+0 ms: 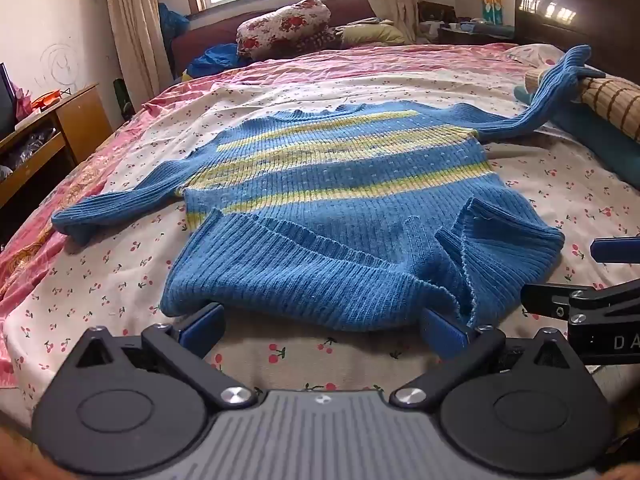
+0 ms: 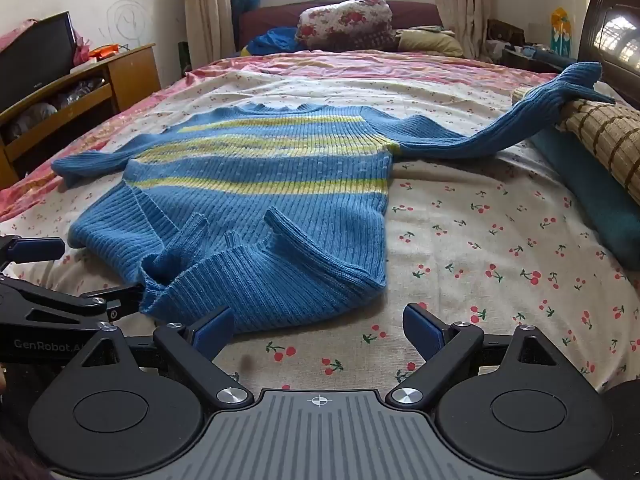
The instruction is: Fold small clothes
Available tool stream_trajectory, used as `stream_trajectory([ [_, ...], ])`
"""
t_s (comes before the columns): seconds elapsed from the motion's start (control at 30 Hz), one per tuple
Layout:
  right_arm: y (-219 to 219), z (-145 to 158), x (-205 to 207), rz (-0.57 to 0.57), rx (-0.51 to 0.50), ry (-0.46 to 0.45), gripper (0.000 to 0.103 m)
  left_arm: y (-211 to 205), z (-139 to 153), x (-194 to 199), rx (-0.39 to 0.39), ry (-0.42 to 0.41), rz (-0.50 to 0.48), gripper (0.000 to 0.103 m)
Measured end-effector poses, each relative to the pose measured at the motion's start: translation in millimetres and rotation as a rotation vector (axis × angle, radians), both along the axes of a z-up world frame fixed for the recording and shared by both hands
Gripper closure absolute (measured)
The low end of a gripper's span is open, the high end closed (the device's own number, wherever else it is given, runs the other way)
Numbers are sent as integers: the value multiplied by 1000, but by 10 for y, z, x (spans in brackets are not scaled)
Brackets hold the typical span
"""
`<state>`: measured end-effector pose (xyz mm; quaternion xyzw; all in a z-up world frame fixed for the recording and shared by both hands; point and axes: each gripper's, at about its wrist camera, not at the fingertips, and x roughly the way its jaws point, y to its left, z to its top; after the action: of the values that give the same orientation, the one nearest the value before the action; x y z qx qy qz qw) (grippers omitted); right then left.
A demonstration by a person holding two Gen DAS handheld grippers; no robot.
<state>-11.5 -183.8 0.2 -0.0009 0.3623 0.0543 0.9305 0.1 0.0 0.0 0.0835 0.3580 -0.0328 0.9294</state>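
Observation:
A small blue knit sweater with yellow stripes (image 1: 332, 200) lies spread on the bed, neck away from me, its hem rumpled and partly turned up nearest me. It also shows in the right wrist view (image 2: 256, 184). Its right sleeve (image 1: 552, 92) stretches up onto a rolled mat; its left sleeve (image 1: 104, 212) lies flat. My left gripper (image 1: 322, 330) is open and empty, its pads at the hem's near edge. My right gripper (image 2: 318, 326) is open and empty, just in front of the hem's right corner. Each gripper shows at the edge of the other's view.
The bed has a cherry-print sheet (image 2: 500, 248) and a pink quilt behind. A rolled bamboo mat (image 2: 600, 136) and a teal bolster (image 2: 592, 200) lie at the right. A wooden cabinet (image 2: 80, 92) stands left. Floral bedding (image 2: 344, 20) sits under the window.

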Motion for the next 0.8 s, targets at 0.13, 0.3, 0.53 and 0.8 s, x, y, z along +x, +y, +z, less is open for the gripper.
stream_trajectory([
  [0.13, 4, -2, 0, 0, -1, -1, 11, -7, 1, -5, -2, 1, -2, 0],
  [0.3, 9, -6, 1, 0, -4, 0, 11, -10, -5, -10, -7, 6, -1, 0],
  [0.53, 14, -14, 3, 0, -7, 0, 11, -4, -54, -14, -14, 13, -3, 0],
  [0.8, 11, -9, 3, -1, -8, 0, 11, 5, -29, 25, -18, 28, -4, 0],
])
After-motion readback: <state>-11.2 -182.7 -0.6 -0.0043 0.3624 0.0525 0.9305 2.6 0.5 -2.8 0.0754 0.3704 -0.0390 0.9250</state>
